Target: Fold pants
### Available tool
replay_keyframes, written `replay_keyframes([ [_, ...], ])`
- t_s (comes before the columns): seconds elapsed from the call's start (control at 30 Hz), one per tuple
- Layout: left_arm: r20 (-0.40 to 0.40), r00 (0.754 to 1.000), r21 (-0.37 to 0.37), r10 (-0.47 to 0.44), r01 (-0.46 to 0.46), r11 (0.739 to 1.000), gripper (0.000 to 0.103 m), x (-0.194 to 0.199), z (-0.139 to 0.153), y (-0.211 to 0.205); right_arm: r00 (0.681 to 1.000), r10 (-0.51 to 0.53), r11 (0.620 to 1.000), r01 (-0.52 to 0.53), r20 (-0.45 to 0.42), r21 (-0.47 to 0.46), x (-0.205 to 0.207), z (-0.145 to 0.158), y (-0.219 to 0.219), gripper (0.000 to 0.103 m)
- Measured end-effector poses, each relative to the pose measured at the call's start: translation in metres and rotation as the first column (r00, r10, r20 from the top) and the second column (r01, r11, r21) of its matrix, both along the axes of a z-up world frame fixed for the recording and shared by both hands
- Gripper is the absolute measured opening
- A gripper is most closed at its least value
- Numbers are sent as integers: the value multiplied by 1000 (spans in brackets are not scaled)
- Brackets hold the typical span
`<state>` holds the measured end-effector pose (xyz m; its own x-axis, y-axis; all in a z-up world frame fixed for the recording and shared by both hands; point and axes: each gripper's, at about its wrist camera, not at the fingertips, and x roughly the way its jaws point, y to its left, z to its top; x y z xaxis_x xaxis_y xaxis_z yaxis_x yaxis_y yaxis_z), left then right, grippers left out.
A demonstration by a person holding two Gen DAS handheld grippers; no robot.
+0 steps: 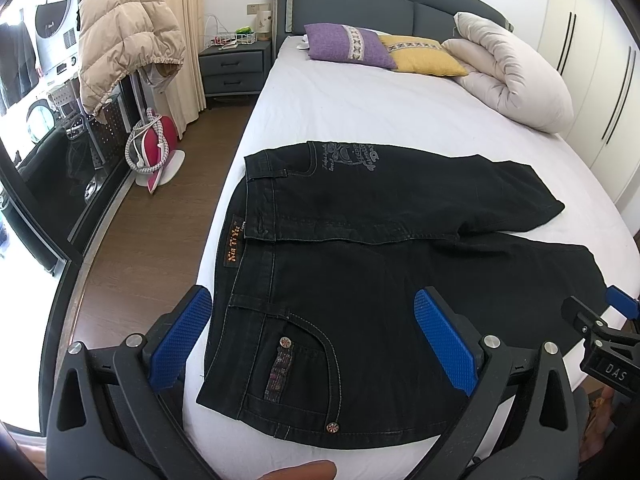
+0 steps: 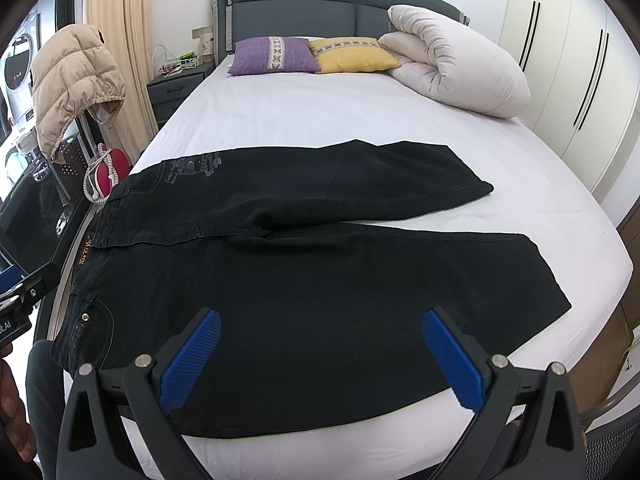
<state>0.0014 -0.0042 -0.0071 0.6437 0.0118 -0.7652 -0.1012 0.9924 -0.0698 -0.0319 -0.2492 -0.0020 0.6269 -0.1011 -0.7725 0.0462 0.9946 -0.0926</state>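
Note:
Black jeans (image 1: 360, 248) lie flat on the white bed sheet (image 1: 360, 108), waistband to the left, both legs spread to the right. They also show in the right wrist view (image 2: 304, 272). My left gripper (image 1: 312, 320) is open and empty, hovering above the near hip pocket and waistband. My right gripper (image 2: 320, 336) is open and empty above the near leg's thigh; it also shows at the right edge of the left wrist view (image 1: 612, 320).
Purple pillow (image 2: 272, 56), yellow pillow (image 2: 352, 56) and a rolled white duvet (image 2: 456, 60) lie at the headboard. A nightstand (image 1: 236, 64), a beige jacket (image 1: 128, 40) on a stand and a red iron (image 1: 160, 140) stand on the floor at left. Wardrobe doors (image 2: 568, 48) are at right.

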Motion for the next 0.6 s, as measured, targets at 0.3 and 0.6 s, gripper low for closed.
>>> replay_keyframes([
  [0.3, -24, 1000, -4, 8, -8, 1000, 103, 3, -10, 3, 1000, 5, 1000, -5, -6, 3, 0, -2, 1, 103],
  [0.6, -35, 999, -58, -6, 4, 998, 103, 6, -13, 12, 1000, 11, 1000, -11, -12, 5, 3, -3, 1, 103],
])
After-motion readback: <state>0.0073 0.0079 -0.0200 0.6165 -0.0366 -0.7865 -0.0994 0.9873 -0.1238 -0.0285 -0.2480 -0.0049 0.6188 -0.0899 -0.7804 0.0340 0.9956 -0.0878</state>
